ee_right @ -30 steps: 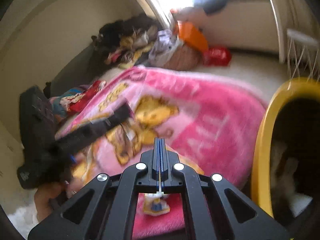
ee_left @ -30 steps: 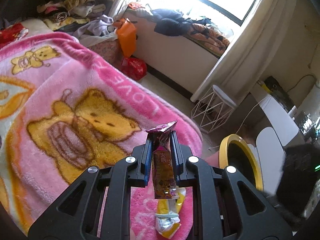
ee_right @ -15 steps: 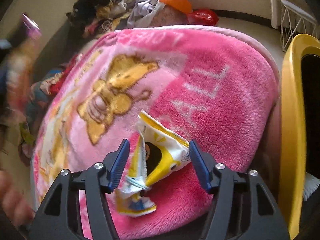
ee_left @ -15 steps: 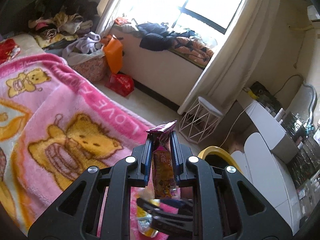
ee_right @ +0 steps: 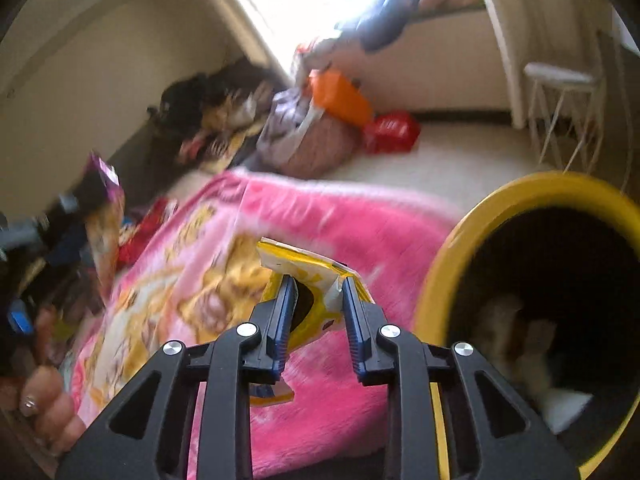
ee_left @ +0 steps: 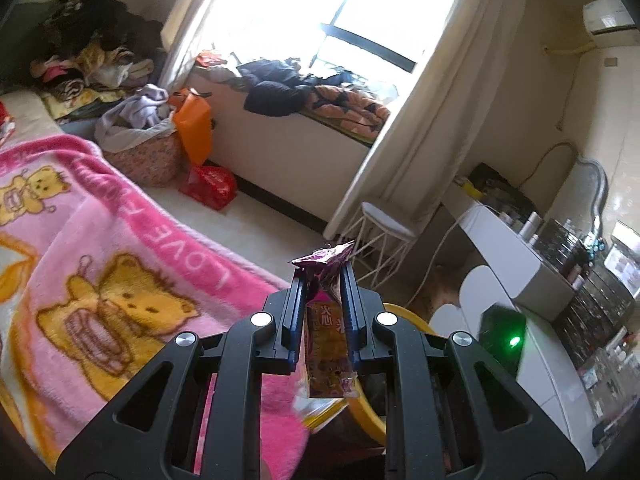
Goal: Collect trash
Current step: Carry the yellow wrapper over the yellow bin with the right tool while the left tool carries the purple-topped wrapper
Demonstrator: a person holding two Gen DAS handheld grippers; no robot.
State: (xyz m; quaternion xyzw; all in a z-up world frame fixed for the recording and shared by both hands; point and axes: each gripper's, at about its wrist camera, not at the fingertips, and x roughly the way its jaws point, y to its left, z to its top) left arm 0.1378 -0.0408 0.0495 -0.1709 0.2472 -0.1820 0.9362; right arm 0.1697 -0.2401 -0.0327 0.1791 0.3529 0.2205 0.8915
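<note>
Left claw (ee_left: 323, 284) clamps purple wrapper (ee_left: 326, 320); right claw (ee_right: 316, 292) pinches yellow wrapper (ee_right: 312, 280).

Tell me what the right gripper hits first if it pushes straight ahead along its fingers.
Probably the pink blanket: the right gripper, shut on the yellow wrapper, points over the bed, with the yellow bin just right of that line. Depth is unclear.

Snack wrappers: two, being one purple wrapper (ee_left: 325, 328) near centre and one yellow wrapper (ee_right: 310, 300) near centre. Grippers: two, one left gripper (ee_left: 323, 280) and one right gripper (ee_right: 316, 286); bins: one yellow-rimmed bin (ee_right: 472, 240) at near right. Furnishings and loose goods: one pink bear blanket (ee_left: 100, 272) at left, one white wire stool (ee_left: 384, 236) beyond centre, one orange bag (ee_left: 194, 124) and one red bag (ee_left: 210, 186) at far left, one laundry basket (ee_left: 148, 156) beside them.
</note>
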